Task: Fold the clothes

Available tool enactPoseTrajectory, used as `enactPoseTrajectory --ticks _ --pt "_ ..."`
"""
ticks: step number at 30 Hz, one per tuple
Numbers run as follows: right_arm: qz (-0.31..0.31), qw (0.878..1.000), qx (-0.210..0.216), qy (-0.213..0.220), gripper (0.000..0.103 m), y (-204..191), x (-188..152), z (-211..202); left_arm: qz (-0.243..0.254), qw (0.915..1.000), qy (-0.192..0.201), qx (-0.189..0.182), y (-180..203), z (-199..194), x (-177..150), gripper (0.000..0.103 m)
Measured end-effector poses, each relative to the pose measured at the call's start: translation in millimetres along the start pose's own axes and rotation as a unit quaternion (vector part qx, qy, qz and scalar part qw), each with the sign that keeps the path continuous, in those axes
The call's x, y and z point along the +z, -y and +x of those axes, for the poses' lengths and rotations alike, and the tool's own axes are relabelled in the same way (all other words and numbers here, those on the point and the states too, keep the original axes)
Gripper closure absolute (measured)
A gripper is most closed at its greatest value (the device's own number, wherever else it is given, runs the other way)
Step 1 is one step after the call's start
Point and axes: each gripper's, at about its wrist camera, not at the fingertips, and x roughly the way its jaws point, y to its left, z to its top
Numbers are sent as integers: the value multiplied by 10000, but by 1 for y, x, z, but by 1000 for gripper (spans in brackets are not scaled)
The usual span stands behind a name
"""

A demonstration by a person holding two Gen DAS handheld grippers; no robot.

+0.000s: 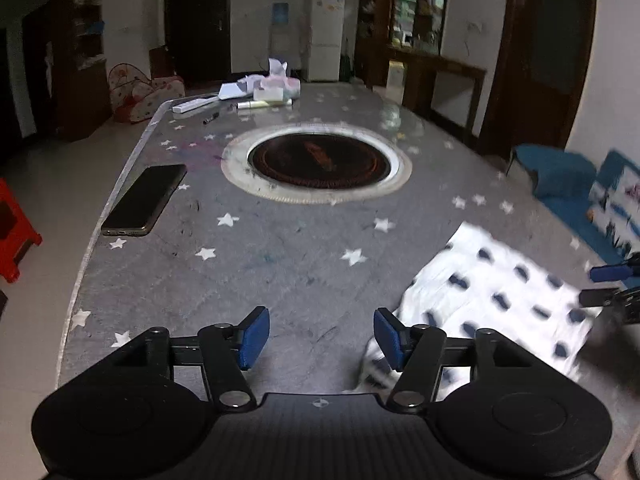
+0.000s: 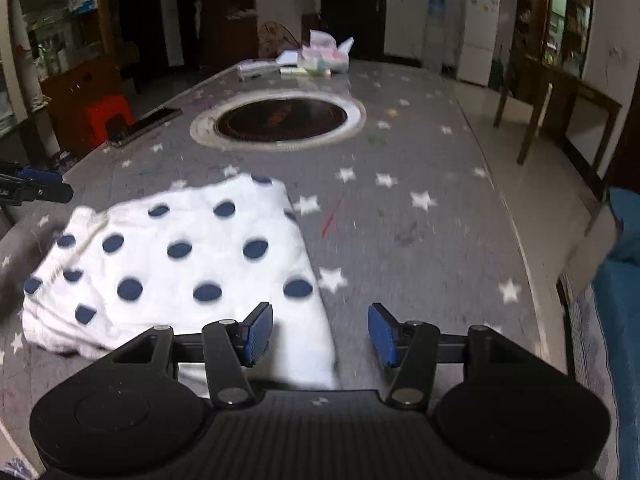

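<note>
Polka-dot garment [image 2: 180, 264] lies in a compact folded rectangle on the starred table [image 2: 400, 240], probably nearly done, left gripper [image 1: 321, 336] and right gripper [image 2: 319, 334] both spread apart, empty.

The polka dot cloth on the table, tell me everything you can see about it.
The polka dot cloth is white soft-looking fabric with dark navy dots. It lies folded into a rough rectangle, flat on the grey star-patterned table cover, near the table's front edge. A seam or hem line runs near its left side, and its edges look slightly rumpled. Neither gripper holds it: the right gripper hovers open over its near right corner, and the left gripper is open beside its left edge.
</note>
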Motion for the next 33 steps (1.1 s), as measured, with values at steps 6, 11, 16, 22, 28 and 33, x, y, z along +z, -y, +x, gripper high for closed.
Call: enactPoseTrajectory --ticks 6,11,16,22,28,33 --pt "19 9994 349 -13 51 0 9 25 -190 9996 -27 -186 23 3 -9 41" --pt "88 9987 458 -218 54 5 -2 40 -334 9991 -247 -126 23 14 -21 42" --pt "206 9987 403 -248 54 9 -14 30 -334 9986 -359 -181 23 27 -23 45" --pt "336 9987 206 -325 54 11 -33 6 -265 9985 -387 -295 30 41 -17 46" --pt "-63 9999 72 -55 53 -2 -27 -17 -155 9995 -120 -254 33 25 -6 43" --pt "-309 9975 611 145 53 -26 -9 -18 -220 9996 -41 -182 30 16 -8 39"
